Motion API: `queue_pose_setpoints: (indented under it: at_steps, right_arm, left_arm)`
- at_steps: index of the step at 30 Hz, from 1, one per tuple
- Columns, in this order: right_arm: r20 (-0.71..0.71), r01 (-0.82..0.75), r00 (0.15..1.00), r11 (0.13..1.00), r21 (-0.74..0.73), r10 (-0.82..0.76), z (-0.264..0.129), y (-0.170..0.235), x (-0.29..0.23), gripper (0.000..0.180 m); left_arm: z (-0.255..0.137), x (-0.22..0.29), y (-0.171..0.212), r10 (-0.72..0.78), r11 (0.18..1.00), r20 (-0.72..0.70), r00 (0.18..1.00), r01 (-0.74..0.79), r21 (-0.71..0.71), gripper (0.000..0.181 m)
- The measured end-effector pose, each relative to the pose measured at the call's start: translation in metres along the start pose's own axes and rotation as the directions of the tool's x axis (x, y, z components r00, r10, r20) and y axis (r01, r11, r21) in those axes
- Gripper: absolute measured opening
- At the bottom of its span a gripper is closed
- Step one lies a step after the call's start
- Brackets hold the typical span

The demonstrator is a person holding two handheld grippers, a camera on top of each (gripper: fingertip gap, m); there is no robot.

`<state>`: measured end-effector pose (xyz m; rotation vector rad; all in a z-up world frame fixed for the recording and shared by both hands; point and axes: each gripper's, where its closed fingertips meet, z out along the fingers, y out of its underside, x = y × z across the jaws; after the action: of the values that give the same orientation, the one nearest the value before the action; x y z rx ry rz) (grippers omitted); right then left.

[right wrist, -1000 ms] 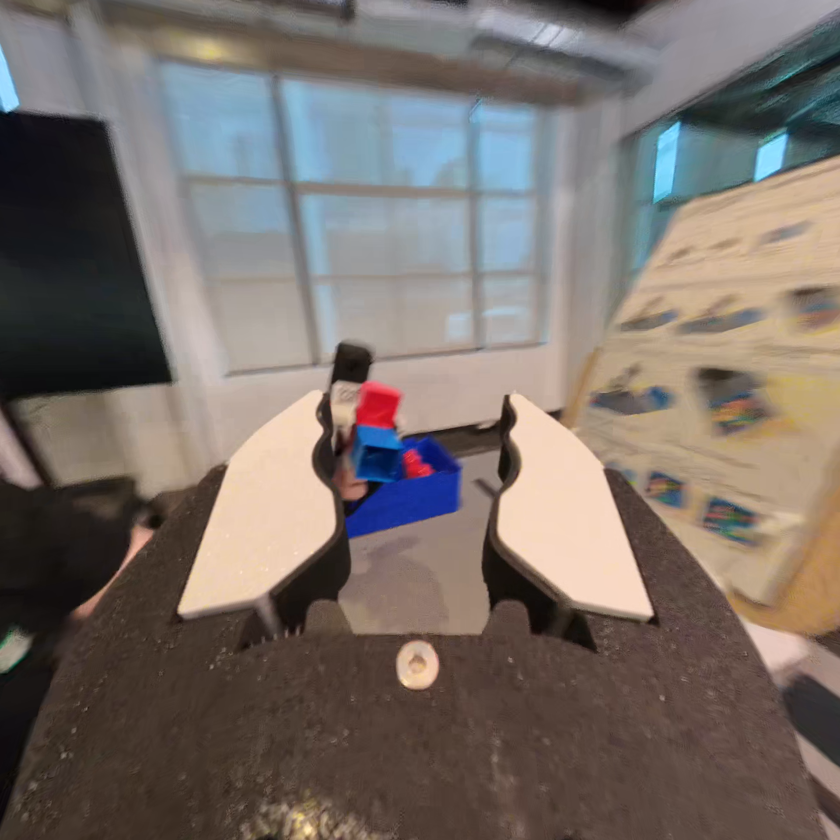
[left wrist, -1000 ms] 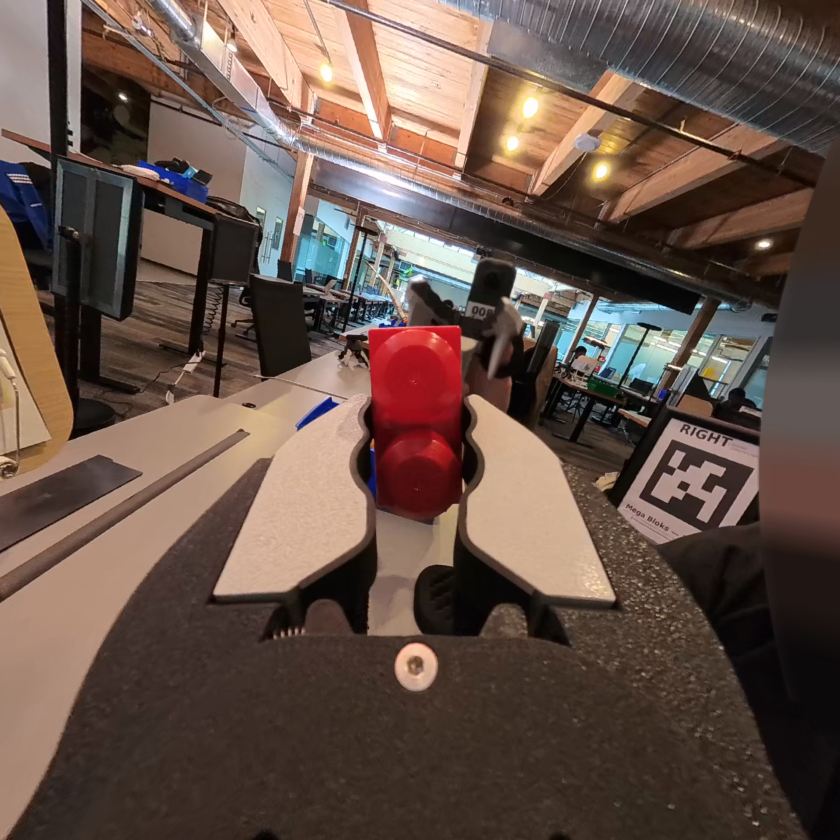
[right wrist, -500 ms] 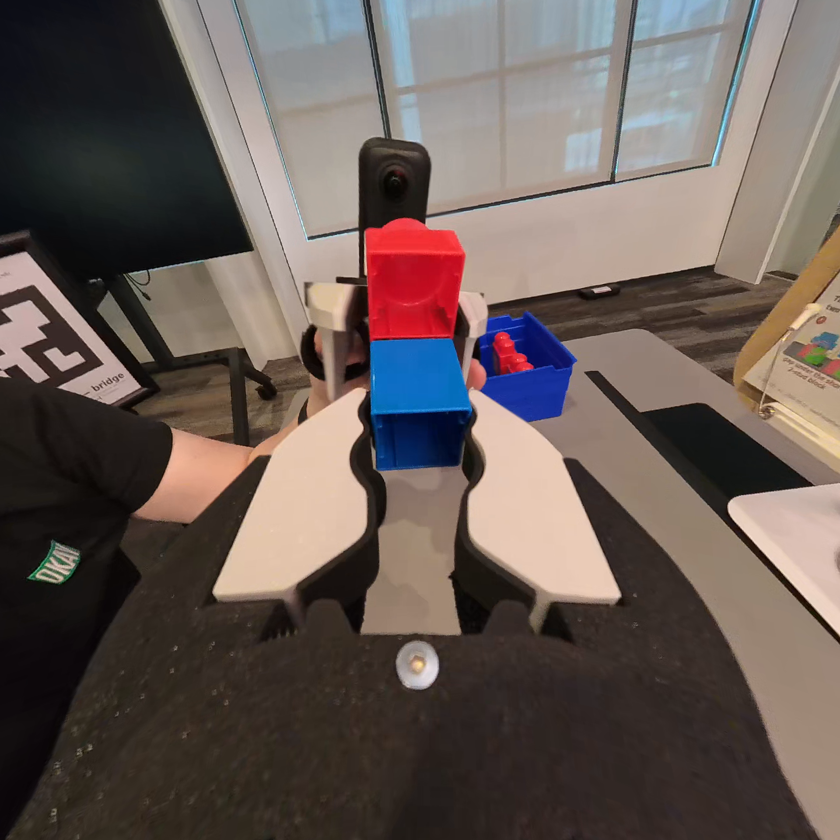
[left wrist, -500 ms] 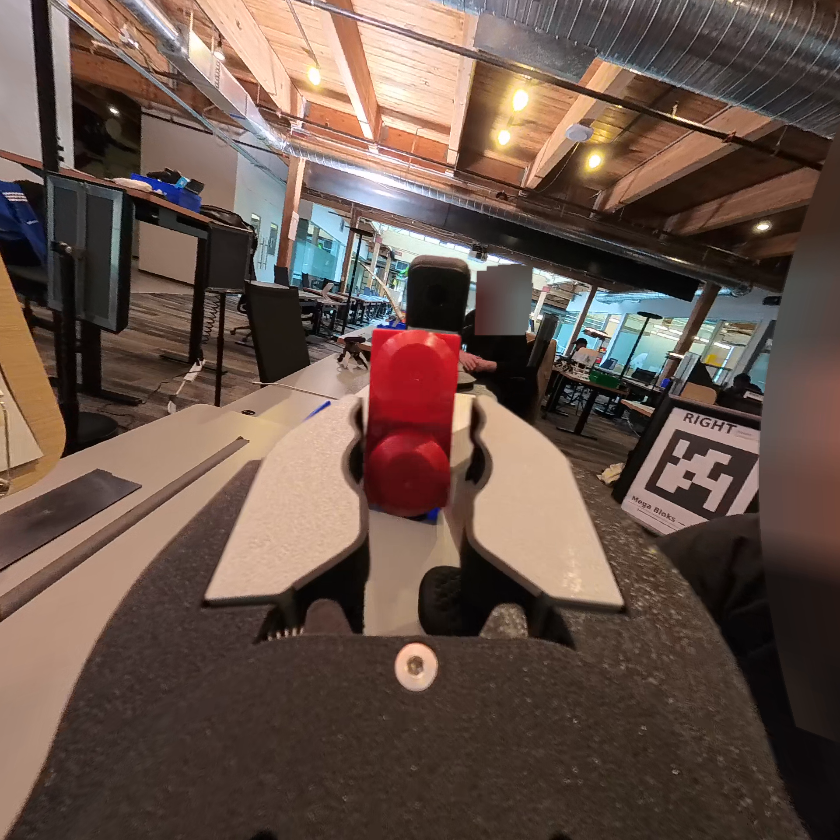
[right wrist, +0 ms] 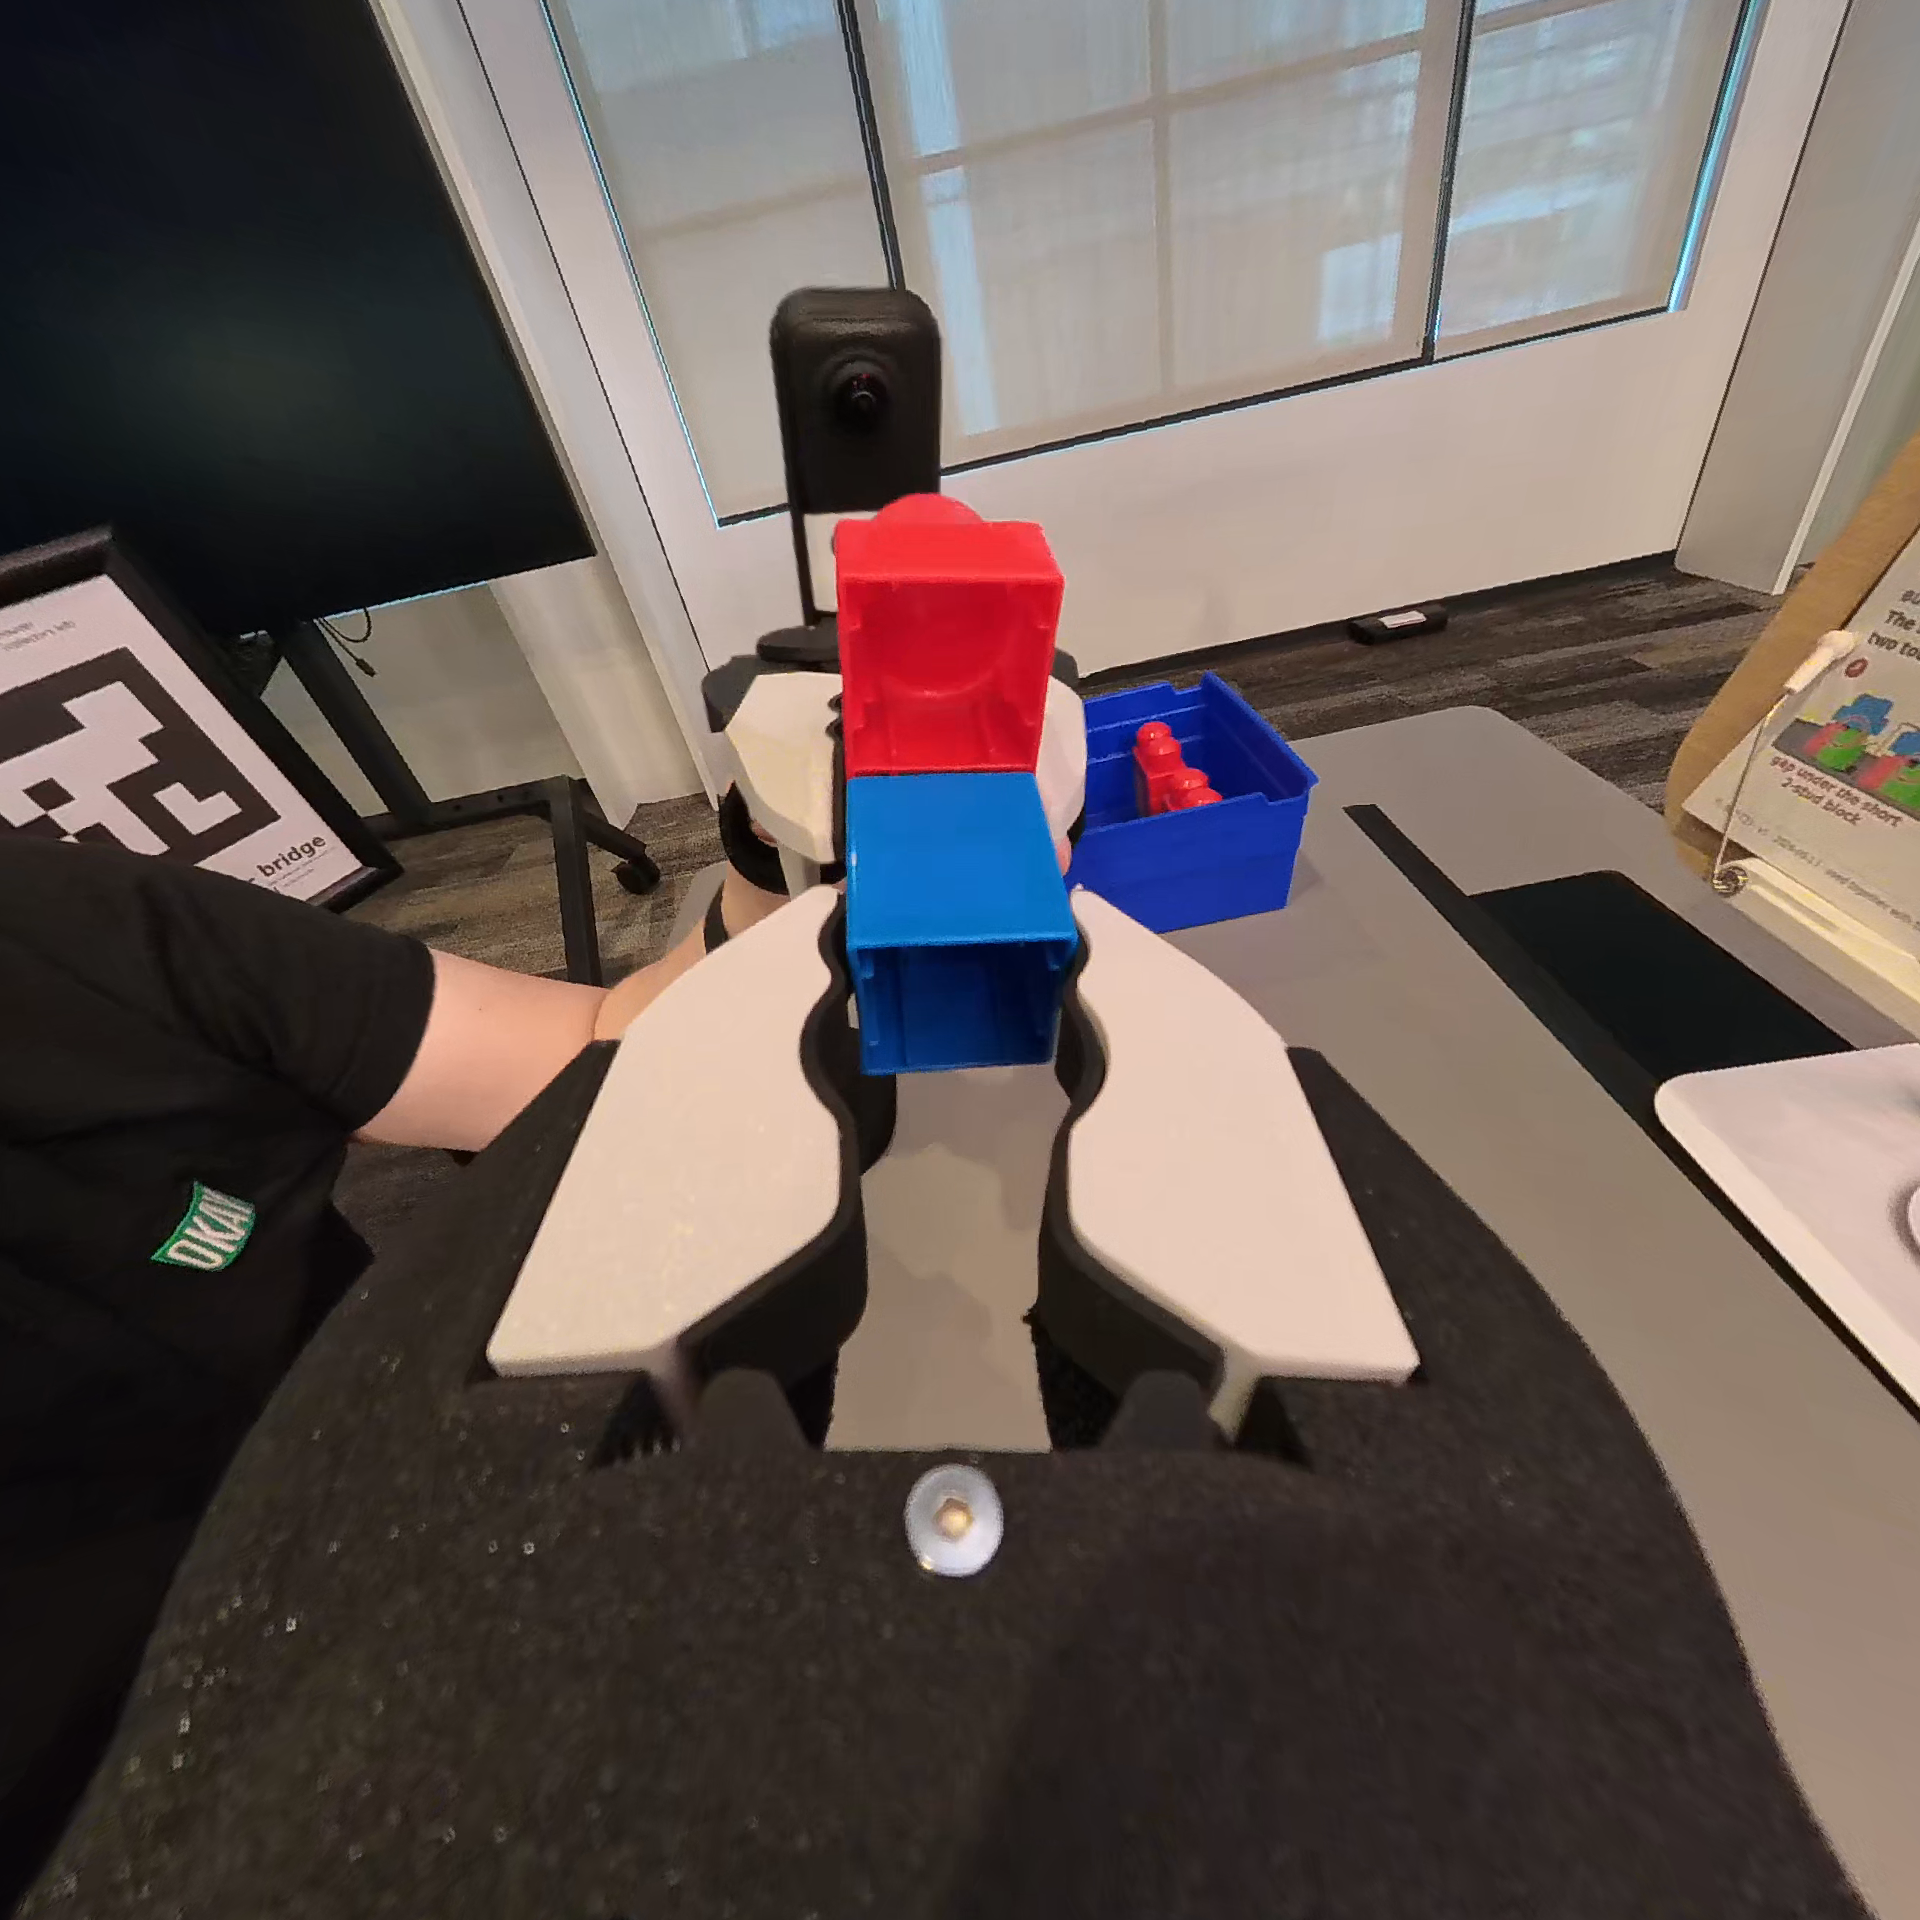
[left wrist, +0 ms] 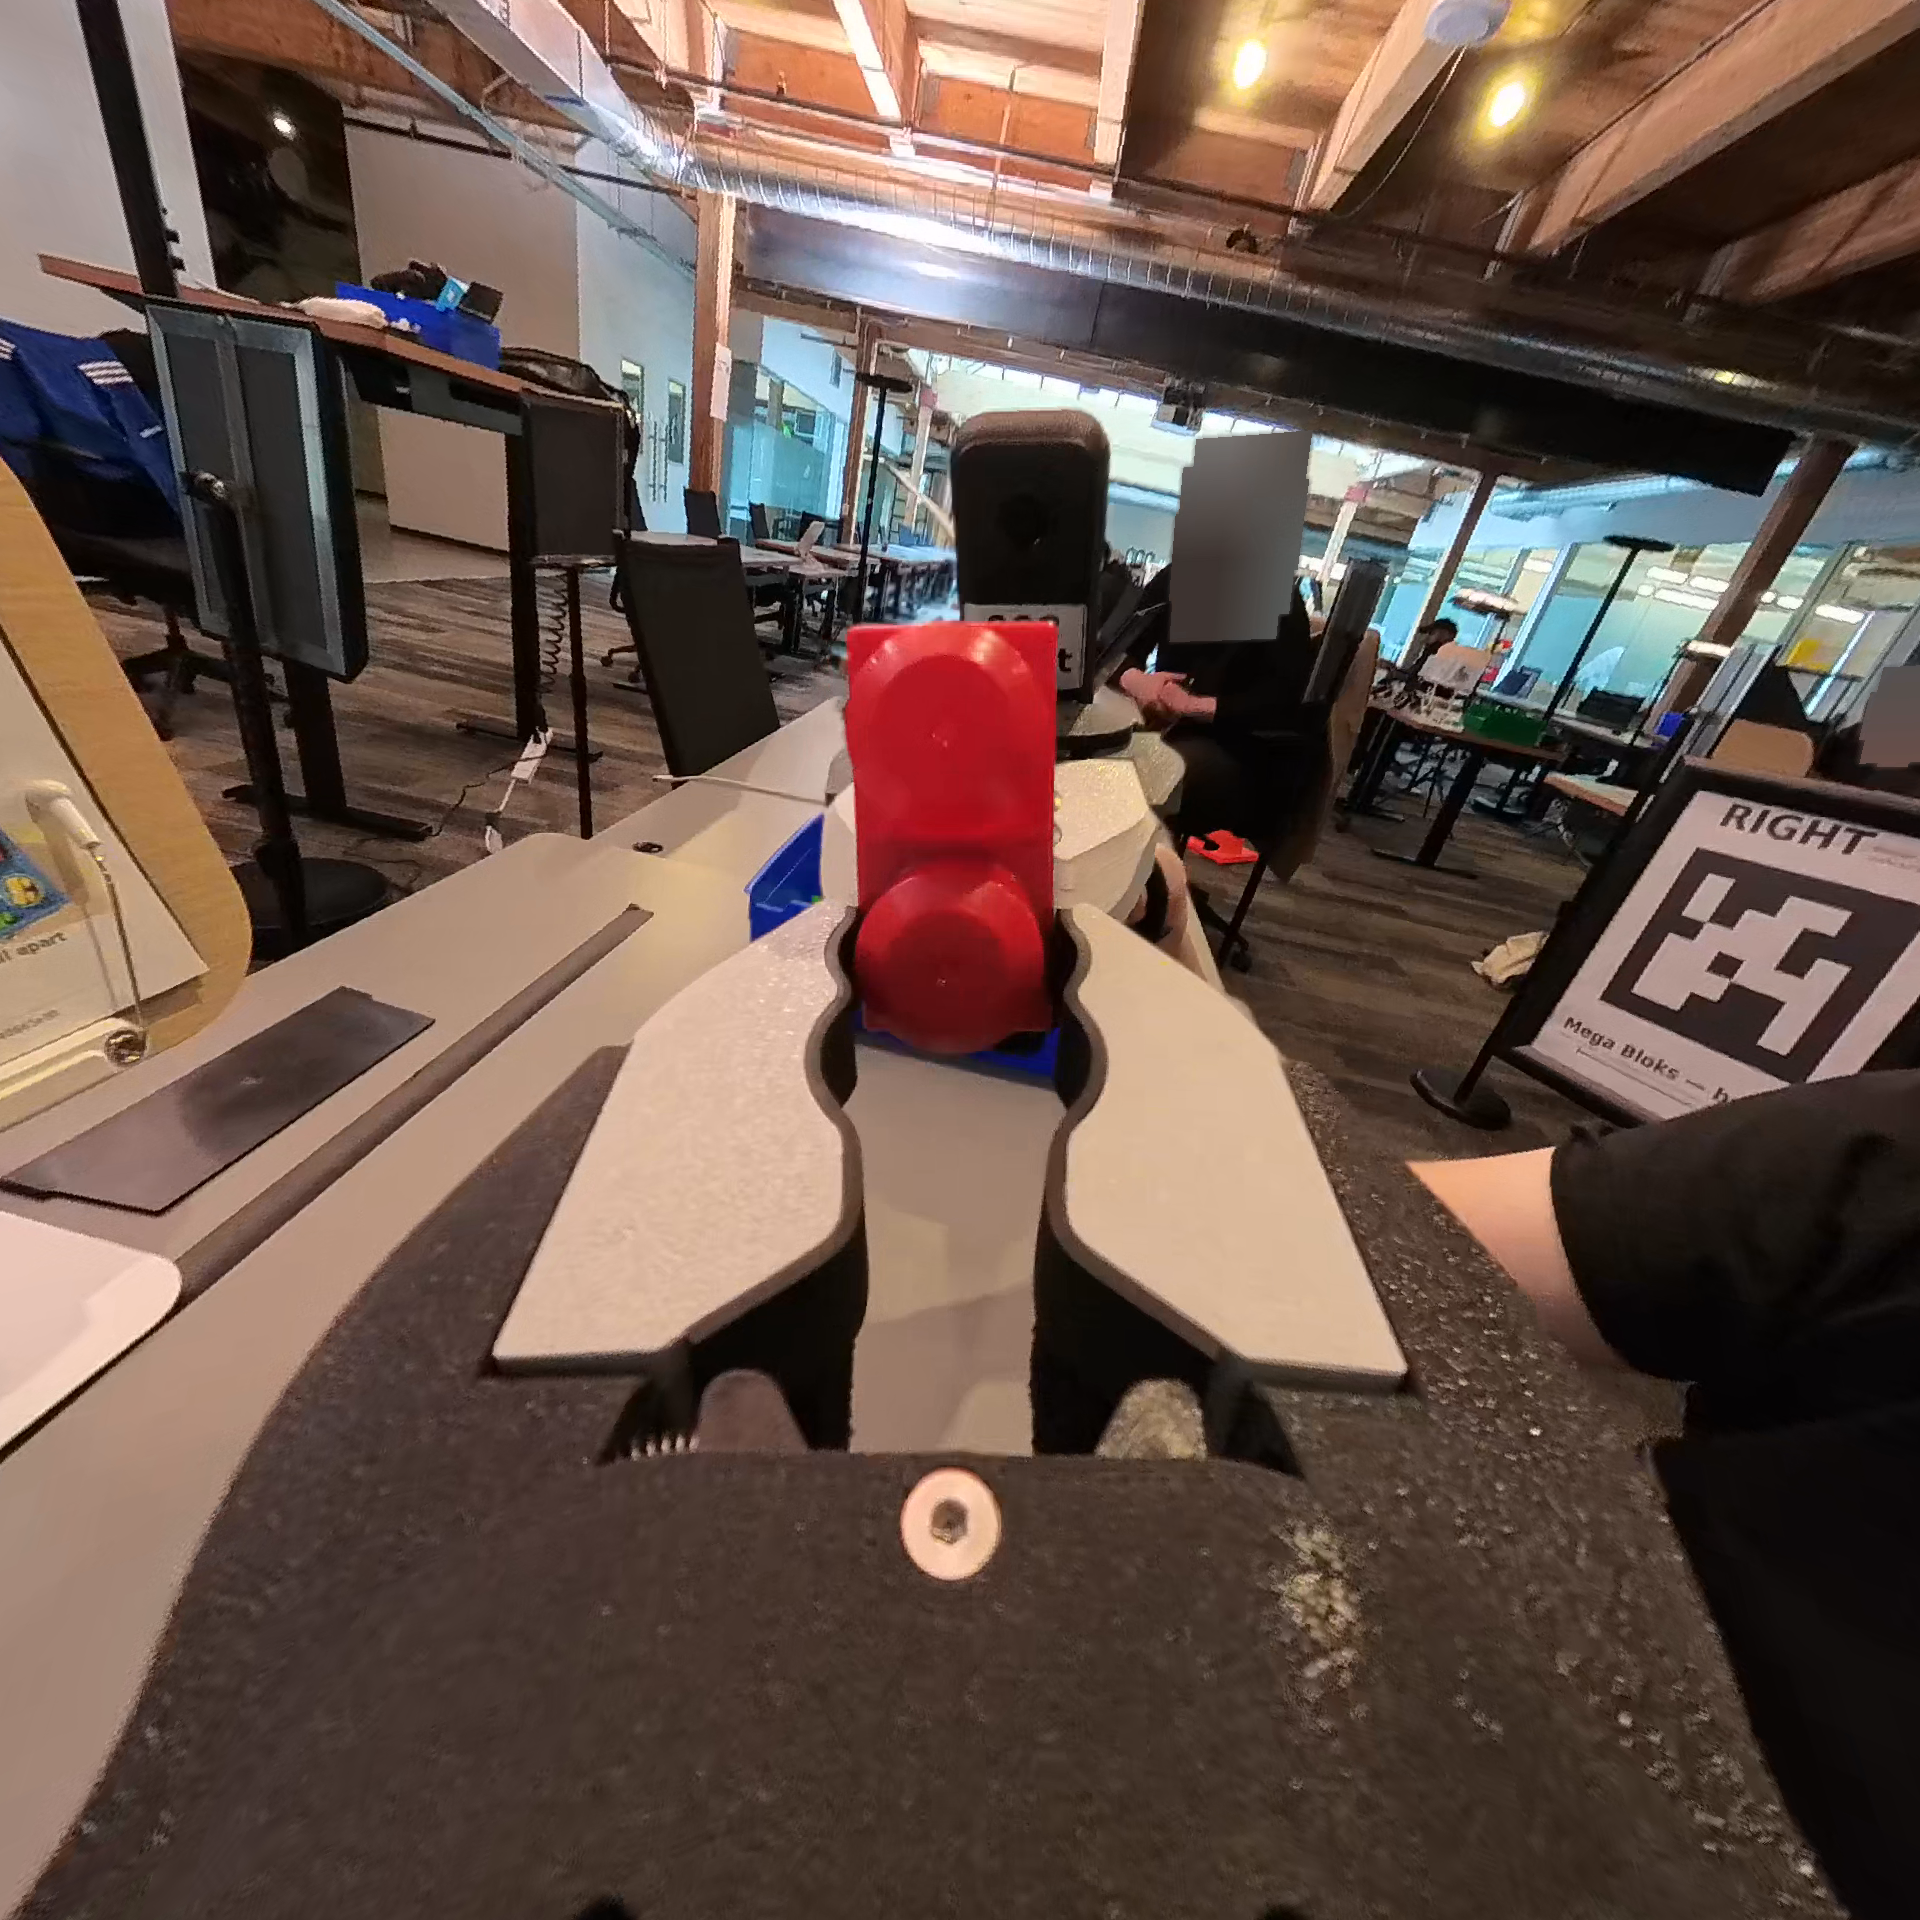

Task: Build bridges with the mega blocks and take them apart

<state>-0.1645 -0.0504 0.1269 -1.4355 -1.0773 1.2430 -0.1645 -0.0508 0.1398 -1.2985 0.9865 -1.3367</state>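
The left gripper [left wrist: 951,966] is closed to a narrow gap and holds the red block [left wrist: 948,831] by its two side walls, near the lower stud. The right gripper [right wrist: 956,987] is also nearly closed and clamps the blue block [right wrist: 956,925] on its two flat sides. The two blocks are joined and held up in the air between the grippers, above the counter [right wrist: 1455,1039]. In the right wrist view the hollow undersides of both blocks face the camera.

These blocks look like light, hollow, stiff plastic. I judge that they will not bend or break, but the smooth walls can slip if the grip is weak. The best place to hold is the flat side walls, as now, not the round studs. To pull them apart, I think a small tilt helps more than a straight pull.

Behind them a blue bin [right wrist: 1195,873] stands on the counter with more red blocks [right wrist: 1169,774] inside.
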Motion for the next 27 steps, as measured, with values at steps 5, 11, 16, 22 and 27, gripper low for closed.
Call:
queue_pose_setpoints:
  at_steps: [5, 11, 16, 22, 27]
  right_arm:
    - [-0.003, 0.0, 1.0, 1.0, -0.003, 0.0, -0.009, -0.002, 0.0, 0.035]
    - [-0.135, -0.036, 0.99, 0.997, 0.074, 0.046, -0.075, -0.013, 0.027, 0.035]
    - [-0.515, 0.054, 0.856, 0.998, -0.017, -0.055, -0.158, -0.013, 0.046, 0.036]
    - [-0.955, -0.423, 0.15, 0.89, 0.171, 0.256, -0.393, 0.115, 0.075, 0.036]
    - [-0.915, -0.549, -0.017, 0.761, 0.346, 0.403, -0.444, 0.19, 0.079, 0.036]
  left_arm:
    - [-0.001, 0.002, -0.008, -0.052, 0.996, -0.034, 0.998, 0.054, 0.066, 0.034]
    - [-0.086, -0.026, -0.066, -0.072, 0.947, 0.061, 0.996, 0.049, 0.318, 0.034]
    - [-0.09, -0.015, -0.07, -0.003, 0.957, 0.088, 0.996, -0.023, 0.291, 0.034]
    - [-0.071, -0.008, -0.059, -0.03, 0.968, 0.016, 0.999, 0.025, 0.248, 0.034]
    - [-0.059, -0.006, -0.051, -0.047, 0.975, -0.016, 0.999, 0.049, 0.215, 0.035]
